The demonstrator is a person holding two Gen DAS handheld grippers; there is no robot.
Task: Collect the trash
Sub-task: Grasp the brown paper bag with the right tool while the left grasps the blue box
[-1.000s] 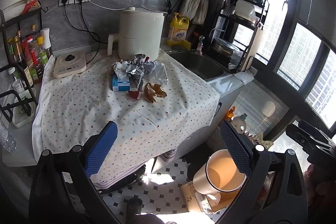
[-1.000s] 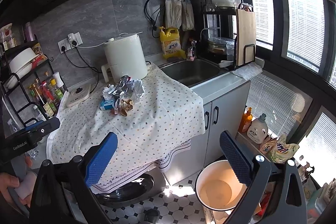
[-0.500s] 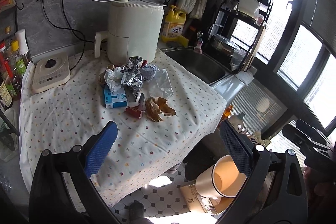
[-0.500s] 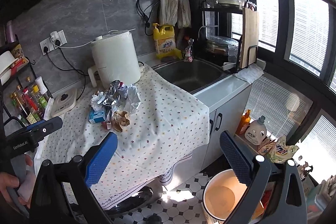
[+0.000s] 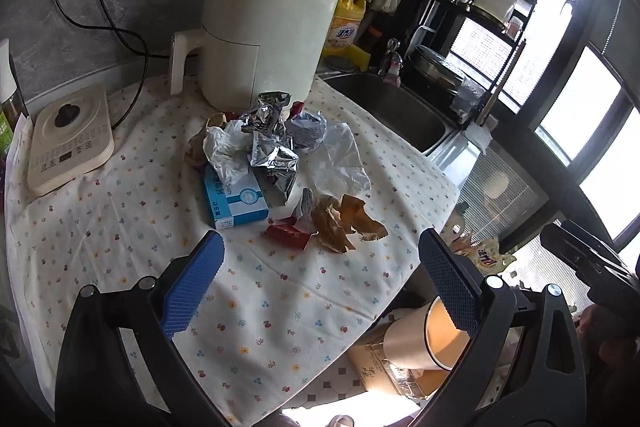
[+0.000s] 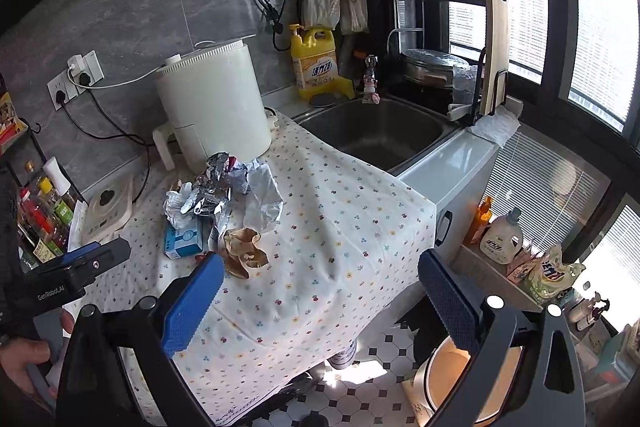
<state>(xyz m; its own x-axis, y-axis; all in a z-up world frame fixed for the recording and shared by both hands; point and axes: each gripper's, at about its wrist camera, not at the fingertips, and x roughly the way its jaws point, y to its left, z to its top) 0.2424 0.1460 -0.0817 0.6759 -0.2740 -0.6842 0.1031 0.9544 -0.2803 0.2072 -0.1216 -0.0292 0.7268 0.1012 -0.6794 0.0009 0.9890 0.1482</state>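
A pile of trash lies on the flowered tablecloth [image 5: 132,227]: crumpled silver foil [image 5: 272,147], a blue and white box [image 5: 236,201], a red wrapper [image 5: 289,235], brown peel scraps [image 5: 344,221] and clear plastic [image 5: 344,155]. The pile also shows in the right wrist view [image 6: 216,205]. My left gripper [image 5: 320,291] is open and empty, just short of the red wrapper. My right gripper [image 6: 320,303] is open and empty, above the table's front edge, right of the pile. A cream bin [image 6: 448,383] stands on the floor at the lower right.
A white air fryer [image 5: 264,35] stands behind the pile. A white cooker pad [image 5: 70,143] lies at the left. The sink [image 6: 376,133] is to the right. Bottles [image 6: 40,215] stand at the far left. Detergent bottles [image 6: 500,235] sit by the window.
Both grippers have moved forward toward the table; the trash pile looks larger and closer. The left gripper now hangs over the cloth near the pile. Both stay open.
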